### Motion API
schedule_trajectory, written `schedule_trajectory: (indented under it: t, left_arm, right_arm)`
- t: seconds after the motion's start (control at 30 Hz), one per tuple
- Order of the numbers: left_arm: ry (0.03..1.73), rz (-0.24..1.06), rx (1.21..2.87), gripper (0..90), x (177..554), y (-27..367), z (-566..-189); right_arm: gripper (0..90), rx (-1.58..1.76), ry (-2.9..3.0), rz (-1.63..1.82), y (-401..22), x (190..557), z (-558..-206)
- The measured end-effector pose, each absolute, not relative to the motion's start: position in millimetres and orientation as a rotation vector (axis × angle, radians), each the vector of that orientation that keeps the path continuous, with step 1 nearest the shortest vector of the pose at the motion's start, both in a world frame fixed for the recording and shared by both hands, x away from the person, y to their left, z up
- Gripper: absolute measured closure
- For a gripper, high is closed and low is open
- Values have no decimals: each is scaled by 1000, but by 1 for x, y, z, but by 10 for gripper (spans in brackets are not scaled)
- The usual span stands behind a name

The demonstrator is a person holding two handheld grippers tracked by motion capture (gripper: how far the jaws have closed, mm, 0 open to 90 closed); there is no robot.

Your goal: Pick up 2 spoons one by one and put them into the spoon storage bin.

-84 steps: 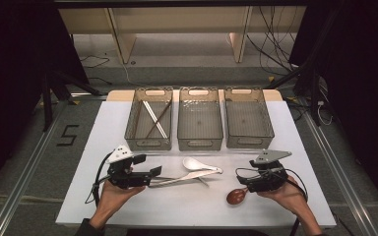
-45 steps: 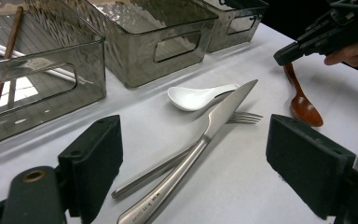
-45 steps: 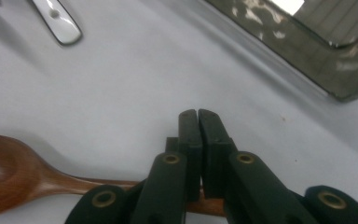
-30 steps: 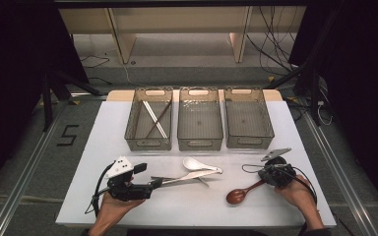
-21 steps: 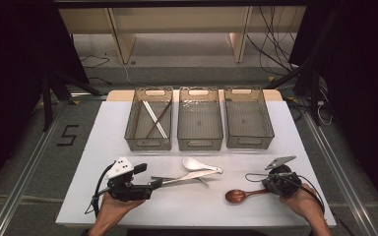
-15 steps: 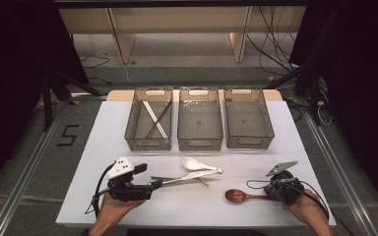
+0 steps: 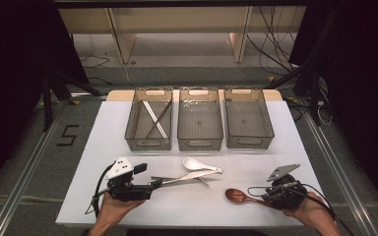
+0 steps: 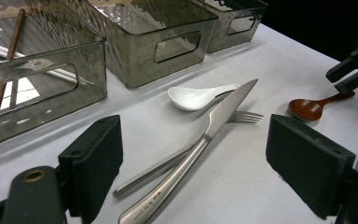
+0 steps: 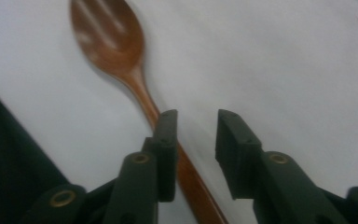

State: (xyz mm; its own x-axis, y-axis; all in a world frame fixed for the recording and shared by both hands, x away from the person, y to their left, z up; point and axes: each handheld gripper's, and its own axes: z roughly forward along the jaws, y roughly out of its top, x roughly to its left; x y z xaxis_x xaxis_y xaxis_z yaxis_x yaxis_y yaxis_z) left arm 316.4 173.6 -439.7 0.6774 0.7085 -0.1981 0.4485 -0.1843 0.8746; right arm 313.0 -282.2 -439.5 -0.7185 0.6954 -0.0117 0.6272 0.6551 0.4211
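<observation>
Lying flat, the brown wooden spoon point(image 9: 121, 56) looks light, stiff, smooth — best pinched mid-handle; the right gripper point(image 9: 196, 135) has just opened, jaws parted narrowly, handle outside the gap.

The right hand-held gripper point(image 7: 265, 192) has just opened its jaws, nothing between them; the left hand-held gripper point(image 7: 153, 185) stands wide open.

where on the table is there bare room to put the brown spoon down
Free: the white table left of the knife, and the strip between the white spoon and right gripper. The knife, fork and white spoon crowd the middle; the three bins fill the back.
</observation>
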Motion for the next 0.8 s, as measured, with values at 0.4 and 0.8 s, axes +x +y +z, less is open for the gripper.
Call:
schedule_trajectory:
  t: [0.4,0.8]
  left_arm:
    - [918,302,1821,183,316,174,-440]
    - [917,306,1821,183,316,173,-440]
  right_arm:
    - [504,988,2803,535,-261,317,-448]
    - [645,951,2840,431,-254,318,-455]
